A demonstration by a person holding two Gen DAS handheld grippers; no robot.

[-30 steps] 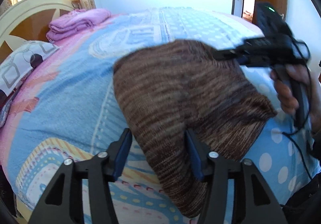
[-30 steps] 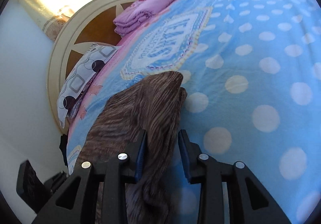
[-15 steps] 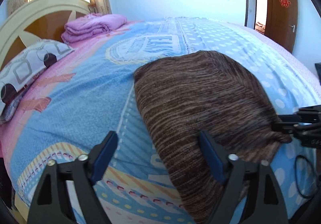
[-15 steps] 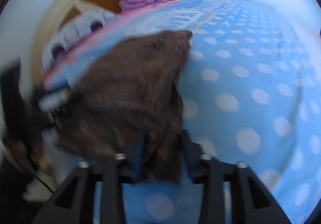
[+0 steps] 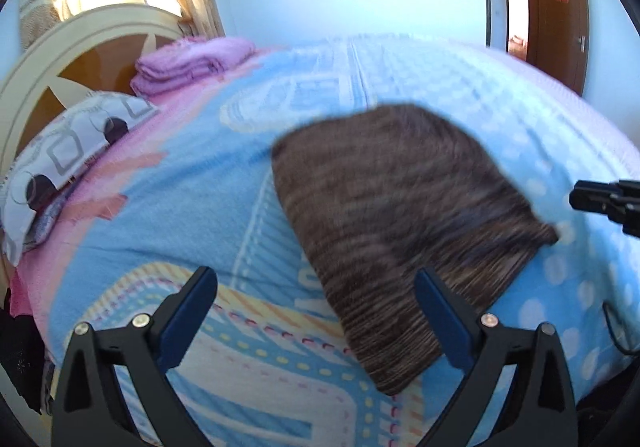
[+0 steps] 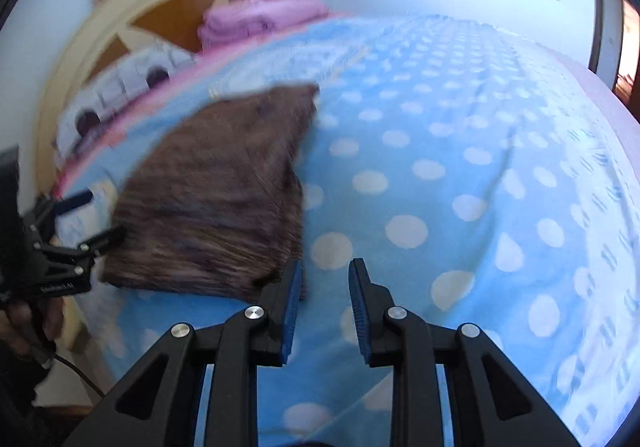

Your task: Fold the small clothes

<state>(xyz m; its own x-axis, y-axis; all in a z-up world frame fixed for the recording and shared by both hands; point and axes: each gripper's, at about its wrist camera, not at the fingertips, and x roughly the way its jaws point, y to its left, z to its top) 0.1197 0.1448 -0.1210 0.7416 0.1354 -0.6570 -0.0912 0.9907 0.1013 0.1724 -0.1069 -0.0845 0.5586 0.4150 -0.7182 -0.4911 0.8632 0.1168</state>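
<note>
A brown striped knit garment (image 5: 396, 207) lies folded flat on the blue patterned bedspread (image 5: 180, 199). My left gripper (image 5: 316, 303) is wide open and empty, just in front of the garment's near edge. My right gripper (image 6: 324, 287) is open with a narrow gap and empty, its left finger beside the garment's near right corner (image 6: 224, 191). The right gripper's tip shows at the right edge of the left wrist view (image 5: 608, 199). The left gripper shows at the left edge of the right wrist view (image 6: 68, 243).
A stack of folded purple towels (image 5: 192, 61) and a patterned pillow (image 5: 68, 147) lie by the cream headboard (image 5: 80, 47). A brown door (image 5: 556, 7) stands at the far right. The dotted blue blanket (image 6: 460, 187) spreads to the right of the garment.
My right gripper has let go of the garment and pulled back off it. My left gripper has opened wider and drawn back. The garment now lies flat on the bed.
</note>
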